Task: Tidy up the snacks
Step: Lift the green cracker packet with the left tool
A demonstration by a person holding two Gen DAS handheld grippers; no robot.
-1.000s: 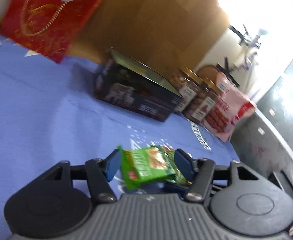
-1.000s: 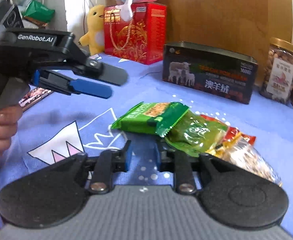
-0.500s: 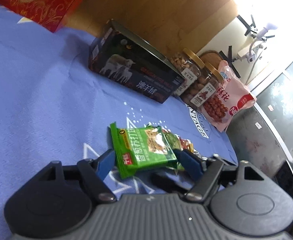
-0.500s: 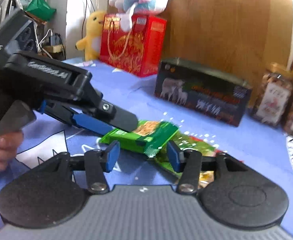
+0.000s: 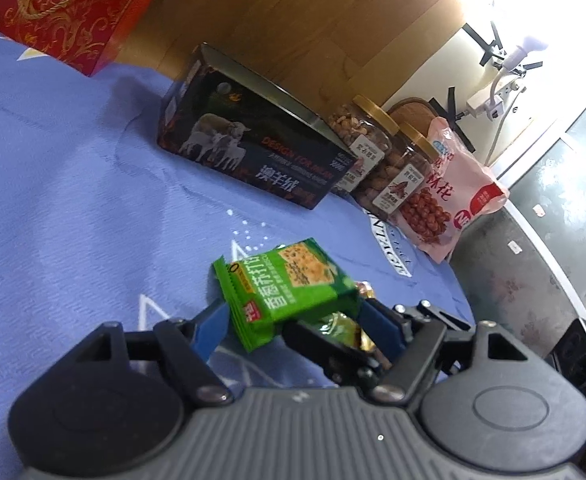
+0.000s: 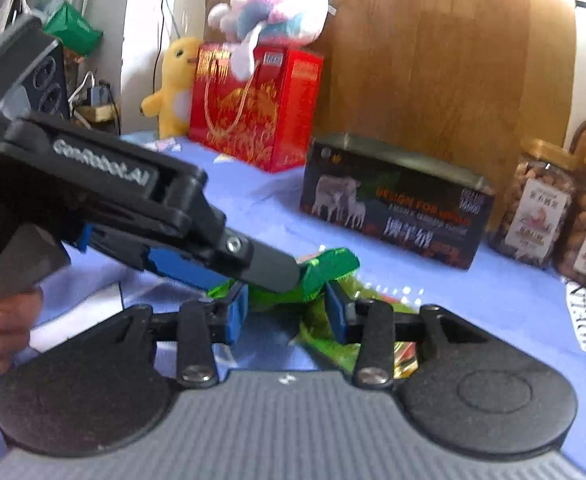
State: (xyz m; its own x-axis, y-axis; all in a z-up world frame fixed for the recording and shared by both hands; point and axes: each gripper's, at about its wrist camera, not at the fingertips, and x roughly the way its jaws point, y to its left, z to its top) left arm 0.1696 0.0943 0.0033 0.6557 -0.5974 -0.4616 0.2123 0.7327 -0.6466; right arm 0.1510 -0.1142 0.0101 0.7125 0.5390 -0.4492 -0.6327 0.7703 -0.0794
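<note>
The left tongs (image 5: 289, 320) stand spread around a green cracker packet (image 5: 289, 286), one blue pad at its near-left end and the other at its right, and I cannot tell whether either pad touches the wrapper yet. The packet lies tilted on top of a small heap of other snack wrappers (image 5: 343, 328) on the blue cloth (image 5: 73, 200) of the counter, in the near middle, well apart from the dark lamb-print box (image 5: 253, 152), the two nut jars (image 5: 377, 148) and the pink peanut bag (image 5: 445, 196) lined up along the far right. From the right wrist view, the right tongs (image 6: 287, 312) are also released, their pads flanking the same green heap just below the left tool's fingers. The step in hand looks like picking the cracker packet off the pile. To do it well, the left tongs should probably close squarely across the packet's firm body and not on the crimped seal, which would likely slip or fold. The right tongs are crowded close, so they would do best to hold back or pin the lower wrappers, lest both tools pull the same packet. A straight lift should keep the glossy wrappers beneath from dragging along.
</note>
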